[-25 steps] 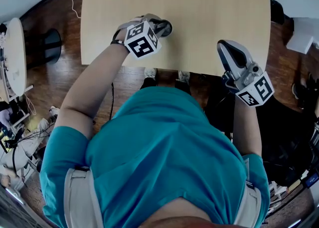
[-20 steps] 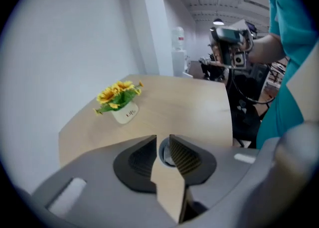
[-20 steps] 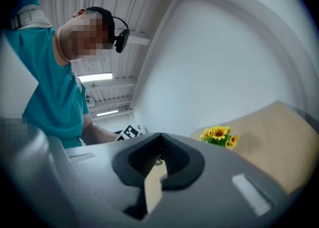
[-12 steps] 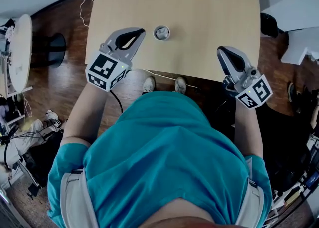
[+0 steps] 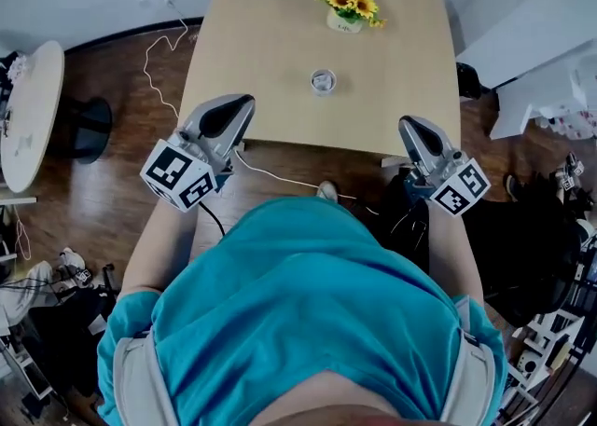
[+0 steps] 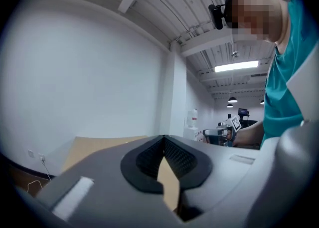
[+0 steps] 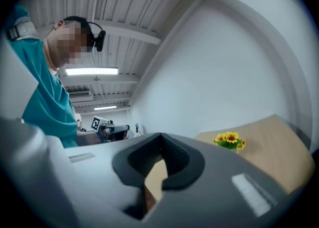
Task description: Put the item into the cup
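Filling the lower half of the head view, a person (image 5: 308, 322) in a teal shirt is leaning over the scene and holding one tool in each hand.

Surface (image 5: 270, 33), tan wood: lying ahead of both tools, its near edge passing under their tips.

Round white table (image 5: 28, 107): standing on the dark wooden floor, well apart to the left of the left tool.

Left tool (image 5: 241, 103): hovering over the near left corner of the surface. In the left gripper view its dark pads (image 6: 179, 159) are meeting at their tips, gripping nothing, with only the surface showing through the slot behind them.

Right tool (image 5: 408, 122): hovering at the near right edge of the surface. In the right gripper view its pads (image 7: 174, 159) are likewise meeting at the tips and are carrying nothing.

Sunflowers (image 5: 350, 6) in a small pot: standing ahead of both tools, beyond the cup.

Cup (image 5: 323, 81): standing upright ahead of the tools and roughly between them, touching neither. Something pale is showing inside it, too small to identify.
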`<state>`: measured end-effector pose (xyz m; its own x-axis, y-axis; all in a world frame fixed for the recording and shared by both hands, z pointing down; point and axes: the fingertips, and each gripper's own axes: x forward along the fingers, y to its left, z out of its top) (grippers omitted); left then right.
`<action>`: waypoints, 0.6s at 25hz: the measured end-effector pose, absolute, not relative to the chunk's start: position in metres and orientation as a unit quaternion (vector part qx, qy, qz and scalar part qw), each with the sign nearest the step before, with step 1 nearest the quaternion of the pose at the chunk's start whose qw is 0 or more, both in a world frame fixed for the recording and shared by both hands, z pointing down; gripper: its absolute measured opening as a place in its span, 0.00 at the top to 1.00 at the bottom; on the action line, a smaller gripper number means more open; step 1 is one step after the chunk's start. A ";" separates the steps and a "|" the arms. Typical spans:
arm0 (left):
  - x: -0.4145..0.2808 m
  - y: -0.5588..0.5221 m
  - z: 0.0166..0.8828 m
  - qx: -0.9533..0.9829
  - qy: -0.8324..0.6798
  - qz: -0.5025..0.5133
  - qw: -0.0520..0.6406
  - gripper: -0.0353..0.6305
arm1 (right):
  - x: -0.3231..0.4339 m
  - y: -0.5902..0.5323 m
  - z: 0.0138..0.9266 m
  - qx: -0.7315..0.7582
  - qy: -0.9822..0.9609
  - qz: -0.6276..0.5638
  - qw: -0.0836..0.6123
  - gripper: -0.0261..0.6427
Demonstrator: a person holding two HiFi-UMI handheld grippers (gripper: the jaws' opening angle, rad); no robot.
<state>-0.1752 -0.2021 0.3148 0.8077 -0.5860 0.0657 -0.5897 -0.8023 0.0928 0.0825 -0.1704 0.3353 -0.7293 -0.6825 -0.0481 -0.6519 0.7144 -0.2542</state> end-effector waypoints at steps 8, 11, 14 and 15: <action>-0.263 -0.106 0.295 0.961 -0.273 -0.007 0.049 0.94 | -0.005 -0.074 0.296 -0.386 0.914 -0.101 0.069 0.96; -0.259 -0.066 0.289 0.962 -0.267 -0.016 0.051 0.94 | 0.000 -0.037 0.280 -0.389 0.916 -0.078 0.067 0.96; -0.244 -0.027 0.284 0.962 -0.271 -0.017 0.039 0.94 | 0.020 0.001 0.267 -0.389 0.916 -0.060 0.073 0.96; -0.237 -0.013 0.283 0.960 -0.275 -0.019 0.039 0.94 | 0.028 0.015 0.266 -0.386 0.918 -0.054 0.074 0.96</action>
